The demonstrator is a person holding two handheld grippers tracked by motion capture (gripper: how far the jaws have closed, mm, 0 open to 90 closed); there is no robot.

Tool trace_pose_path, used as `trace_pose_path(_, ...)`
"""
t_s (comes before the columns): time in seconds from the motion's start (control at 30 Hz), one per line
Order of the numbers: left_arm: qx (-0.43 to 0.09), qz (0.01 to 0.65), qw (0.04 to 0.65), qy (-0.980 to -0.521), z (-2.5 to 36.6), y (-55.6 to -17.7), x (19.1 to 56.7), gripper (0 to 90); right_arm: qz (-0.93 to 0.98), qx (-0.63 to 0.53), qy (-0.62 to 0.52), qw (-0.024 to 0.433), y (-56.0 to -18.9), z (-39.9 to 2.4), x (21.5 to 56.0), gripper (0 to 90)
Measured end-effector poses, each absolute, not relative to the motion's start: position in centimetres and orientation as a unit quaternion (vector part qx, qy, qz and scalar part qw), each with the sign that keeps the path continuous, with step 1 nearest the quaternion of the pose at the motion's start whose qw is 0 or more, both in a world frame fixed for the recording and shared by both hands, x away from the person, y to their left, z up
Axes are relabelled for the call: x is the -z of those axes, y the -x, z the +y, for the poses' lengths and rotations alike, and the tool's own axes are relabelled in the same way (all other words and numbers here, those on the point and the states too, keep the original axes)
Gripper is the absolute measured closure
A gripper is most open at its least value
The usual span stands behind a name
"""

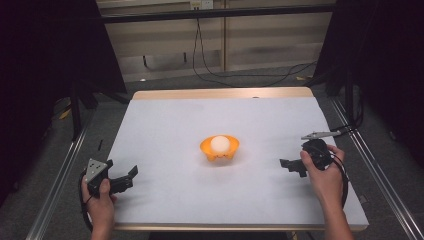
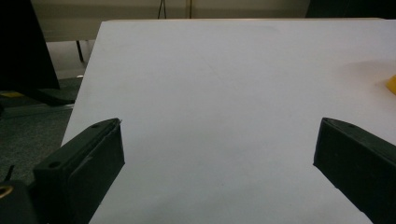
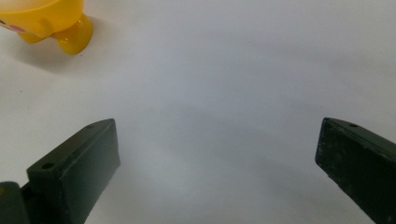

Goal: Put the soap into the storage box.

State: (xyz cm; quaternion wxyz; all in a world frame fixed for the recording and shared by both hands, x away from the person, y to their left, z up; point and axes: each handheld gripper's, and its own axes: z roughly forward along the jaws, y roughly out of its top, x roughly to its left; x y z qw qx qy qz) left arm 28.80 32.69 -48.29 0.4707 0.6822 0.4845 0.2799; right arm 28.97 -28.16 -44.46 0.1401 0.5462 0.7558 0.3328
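White surface (image 1: 165, 200) carries an orange footed plastic bowl (image 1: 219, 149) holding a white ball (image 1: 220, 143) at centre. Left hand-held gripper (image 1: 131, 176) and right hand-held gripper (image 1: 291, 166) wide, empty, well apart from it. Approach step; next: reach inward.

White ball (image 1: 219, 144) in orange footed bowl (image 1: 235, 148), mid-table.

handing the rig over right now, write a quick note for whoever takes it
Left claw: open, holding nothing, low at the near left of the table.
Right claw: open, holding nothing, at the right side, pointing toward the middle.
Orange bowl: stands mid-table on small feet, a white ball resting in it.
Done: nothing gripped so far.
Left: probably reach in for the bowl or ball; the right claw looks nearer.
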Motion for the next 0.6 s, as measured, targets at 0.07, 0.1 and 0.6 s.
trace_pose_path(0.07,-0.28,0.485,0.471,-0.682,32.7,-28.8,48.3,1.5,0.752,-0.336,-0.548,0.143,-28.7,-28.7,44.6,0.0)
trace_pose_path(0.1,-0.28,0.485,0.471,-0.682,32.7,-28.8,48.3,1.5,0.752,-0.336,-0.548,0.143,-28.7,-28.7,44.6,0.0)
trace_pose_path(0.6,-0.281,0.484,0.471,-0.682,32.7,-28.8,48.3,1.6,0.732,-0.348,-0.565,0.156,-26.5,-32.0,45.7,0.0)
